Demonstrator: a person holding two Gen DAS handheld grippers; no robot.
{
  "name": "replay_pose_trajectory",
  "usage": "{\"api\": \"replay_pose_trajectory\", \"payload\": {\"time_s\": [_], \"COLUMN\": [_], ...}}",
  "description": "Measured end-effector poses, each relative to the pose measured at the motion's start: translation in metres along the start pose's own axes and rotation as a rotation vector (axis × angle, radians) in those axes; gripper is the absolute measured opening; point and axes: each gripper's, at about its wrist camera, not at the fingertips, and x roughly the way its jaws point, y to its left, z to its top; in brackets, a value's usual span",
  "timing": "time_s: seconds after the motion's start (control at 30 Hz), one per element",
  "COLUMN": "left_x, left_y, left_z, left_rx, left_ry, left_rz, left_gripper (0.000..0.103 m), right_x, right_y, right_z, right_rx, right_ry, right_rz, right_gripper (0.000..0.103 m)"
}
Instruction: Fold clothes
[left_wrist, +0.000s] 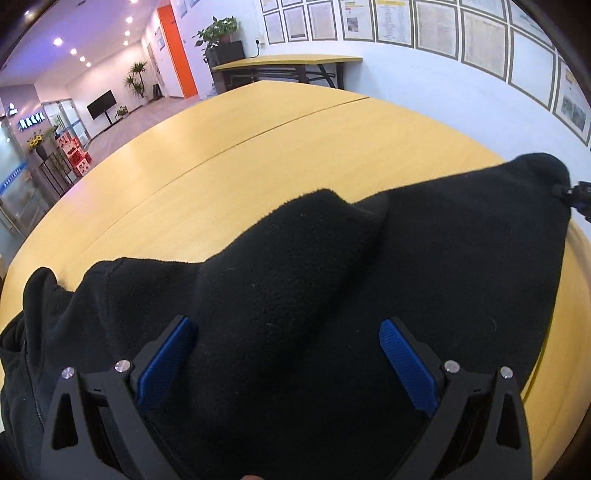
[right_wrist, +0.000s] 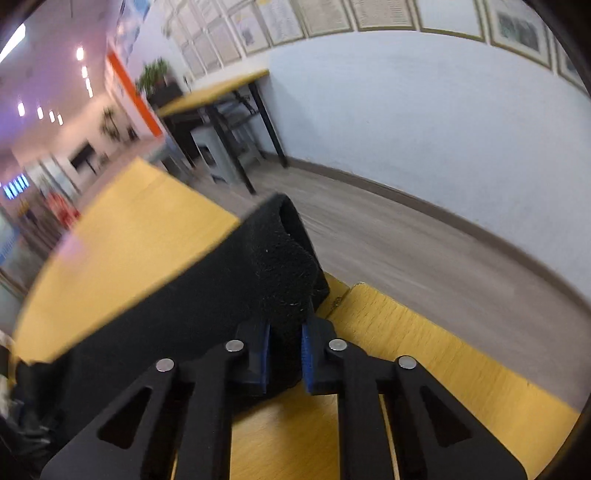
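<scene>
Black fleece garment (left_wrist: 314, 280) lying across a yellow wood-grain laminate tabletop (left_wrist: 229, 147), seen from both wrist cameras. Left wrist view: at far left, a zip edge of the garment falls toward the near table edge. The left gripper (left_wrist: 286, 365) sits low over the fabric, its two black fingers with blue ribbed pads (left_wrist: 406, 369) spread wide apart, the cloth passing between and beneath them without being pinched. Further right, the fleece rises into a raised fold, then stretches to a peak at the far right, where the tip of the right gripper (left_wrist: 576, 197) meets it. Right wrist view (motion-blurred): the garment runs from the lower left up to the centre, ending in a tubular opening that overhangs the table edge. The right gripper (right_wrist: 286, 347) has its blue-padded fingers drawn close together, clamped on a bunched ridge of the fleece. To the right, bare tabletop (right_wrist: 443, 350), grey floor (right_wrist: 406, 236) and a pale wall (right_wrist: 443, 129) hung with framed documents (right_wrist: 384, 14).
</scene>
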Motion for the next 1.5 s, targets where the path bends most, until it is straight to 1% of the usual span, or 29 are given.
{"api": "replay_pose_trajectory", "payload": {"time_s": [0.03, 0.13, 0.2, 0.27, 0.33, 0.4, 0.47, 0.53, 0.57, 0.6, 0.67, 0.7, 0.73, 0.77, 0.83, 0.9, 0.97, 1.03, 1.07, 1.17, 1.2, 1.3, 1.33, 1.37, 1.4, 1.43, 1.47, 1.5], "left_x": [0.000, 0.000, 0.008, 0.014, 0.020, 0.019, 0.009, -0.020, -0.049, -0.078, -0.136, -0.162, -0.196, -0.227, -0.282, -0.326, -0.351, -0.377, -0.387, -0.415, -0.422, -0.442, -0.445, -0.448, -0.450, -0.449, -0.444, -0.439], "left_y": [-0.002, -0.009, -0.015, -0.015, -0.014, -0.014, -0.011, 0.007, 0.027, 0.050, 0.097, 0.119, 0.147, 0.163, 0.206, 0.249, 0.285, 0.307, 0.322, 0.347, 0.353, 0.376, 0.383, 0.390, 0.394, 0.397, 0.398, 0.399], "left_z": [0.001, 0.003, 0.003, 0.005, 0.012, 0.013, 0.010, 0.001, -0.008, -0.021, -0.047, -0.062, -0.085, -0.113, -0.162, -0.206, -0.245, -0.280, -0.303, -0.342, -0.349, -0.367, -0.370, -0.372, -0.370, -0.366, -0.361, -0.355], "left_rx": [0.010, 0.053, 0.073, 0.054, 0.037, 0.059, 0.071, 0.033, -0.022, -0.085, -0.211, -0.263, -0.317, -0.352, -0.415, -0.465, -0.491, -0.507, -0.510, -0.519, -0.524, -0.548, -0.557, -0.566, -0.569, -0.565, -0.553, -0.540], "left_ry": [-0.005, -0.018, -0.014, -0.018, -0.008, 0.006, 0.028, -0.006, -0.052, -0.092, -0.171, -0.200, -0.225, -0.239, -0.257, -0.246, -0.231, -0.218, -0.210, -0.217, -0.223, -0.256, -0.270, -0.284, -0.304, -0.318, -0.323, -0.328], "left_rz": [-0.006, -0.016, -0.069, -0.133, -0.168, -0.170, -0.163, -0.152, -0.148, -0.129, -0.089, -0.062, -0.019, 0.015, 0.083, 0.129, 0.142, 0.152, 0.159, 0.184, 0.186, 0.197, 0.198, 0.198, 0.188, 0.165, 0.142, 0.119], "left_gripper": [0.103, 0.103, 0.103, 0.103, 0.103, 0.103, 0.102, 0.100, 0.100, 0.100, 0.100, 0.100, 0.100, 0.102, 0.103, 0.103, 0.103, 0.103, 0.103, 0.103, 0.103, 0.103, 0.103, 0.103, 0.103, 0.103, 0.103, 0.103], "right_x": [-0.011, -0.052, -0.080, -0.107, -0.135, -0.162, -0.190, -0.219, -0.228, -0.254, -0.283, -0.290, -0.298, -0.294, -0.284, -0.275, -0.257, -0.203, -0.181, -0.123, -0.105, -0.076, -0.073, -0.071, -0.060, -0.050, -0.050, -0.050], "right_y": [-0.001, 0.013, 0.023, 0.032, 0.042, 0.051, 0.086, 0.125, 0.151, 0.191, 0.245, 0.279, 0.314, 0.343, 0.402, 0.460, 0.501, 0.547, 0.565, 0.611, 0.625, 0.652, 0.659, 0.666, 0.667, 0.668, 0.668, 0.668], "right_z": [0.001, -0.005, -0.009, -0.013, -0.017, -0.022, -0.011, -0.001, 0.002, -0.004, -0.019, -0.033, -0.047, -0.070, -0.116, -0.162, -0.211, -0.253, -0.278, -0.357, -0.384, -0.435, -0.446, -0.457, -0.463, -0.469, -0.467, -0.465], "right_rx": [0.016, -0.027, -0.056, -0.085, -0.115, -0.144, -0.188, -0.235, -0.267, -0.329, -0.426, -0.475, -0.525, -0.559, -0.622, -0.685, -0.725, -0.754, -0.763, -0.810, -0.830, -0.897, -0.916, -0.934, -0.949, -0.964, -0.969, -0.974], "right_ry": [-0.031, -0.107, -0.157, -0.208, -0.258, -0.308, -0.371, -0.425, -0.446, -0.477, -0.500, -0.498, -0.496, -0.460, -0.384, -0.306, -0.227, -0.113, -0.052, 0.112, 0.164, 0.243, 0.252, 0.261, 0.283, 0.305, 0.320, 0.335], "right_rz": [0.029, 0.044, 0.053, 0.062, 0.072, 0.081, 0.178, 0.291, 0.348, 0.430, 0.538, 0.598, 0.657, 0.704, 0.795, 0.886, 0.924, 0.960, 0.972, 0.985, 0.985, 0.999, 0.994, 0.988, 0.976, 0.964, 0.967, 0.972], "right_gripper": [0.010, 0.010, 0.010, 0.010, 0.010, 0.010, 0.010, 0.010, 0.010, 0.010, 0.010, 0.010, 0.011, 0.011, 0.011, 0.011, 0.011, 0.011, 0.011, 0.011, 0.011, 0.012, 0.012, 0.013, 0.015, 0.016, 0.018, 0.027]}}
